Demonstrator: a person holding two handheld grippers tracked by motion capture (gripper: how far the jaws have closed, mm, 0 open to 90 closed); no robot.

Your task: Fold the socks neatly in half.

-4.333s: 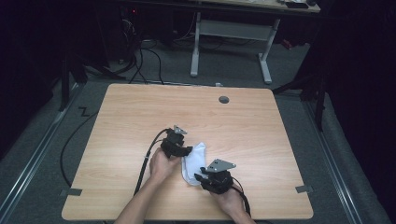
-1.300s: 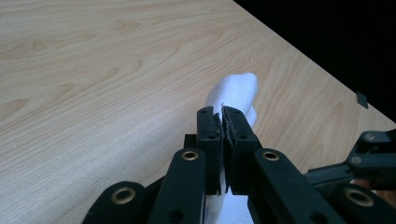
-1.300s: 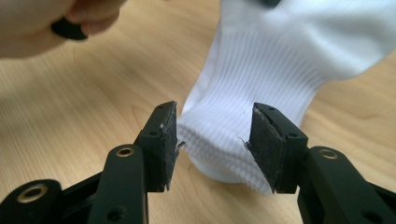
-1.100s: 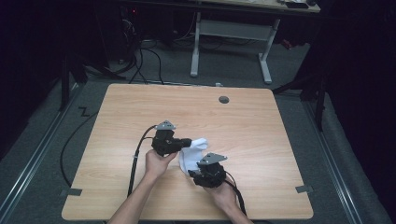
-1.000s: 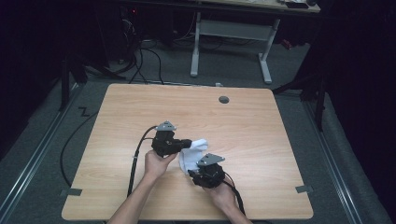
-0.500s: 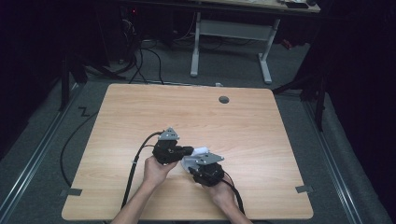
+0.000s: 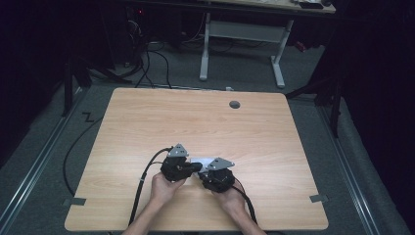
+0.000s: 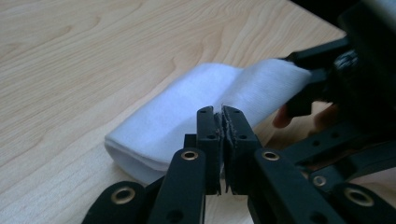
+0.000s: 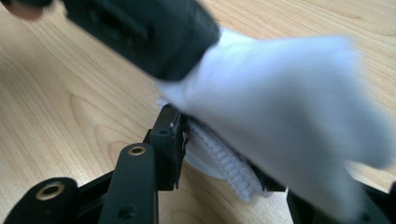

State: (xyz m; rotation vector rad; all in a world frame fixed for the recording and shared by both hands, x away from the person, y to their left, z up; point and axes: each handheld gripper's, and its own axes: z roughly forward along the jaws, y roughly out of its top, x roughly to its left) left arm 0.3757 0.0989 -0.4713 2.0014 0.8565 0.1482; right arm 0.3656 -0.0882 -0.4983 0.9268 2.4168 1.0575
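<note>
High view: a wide wooden tabletop lies bare but for a small white cloth near the person's edge, lying between the two hands. The left hand-held gripper has its jaws pressed tight on an edge of the cloth; in the left gripper view a thin frayed hem shows pinched between the pads. The right hand-held gripper stands at a middling width with a ribbed fold of the cloth between its jaws, one pad against it; whether it truly clamps I cannot tell. The step in hand looks like folding the cloth over itself. Next, probably, the left one must carry its edge across and lay it flat, the right steadying the fold.
</note>
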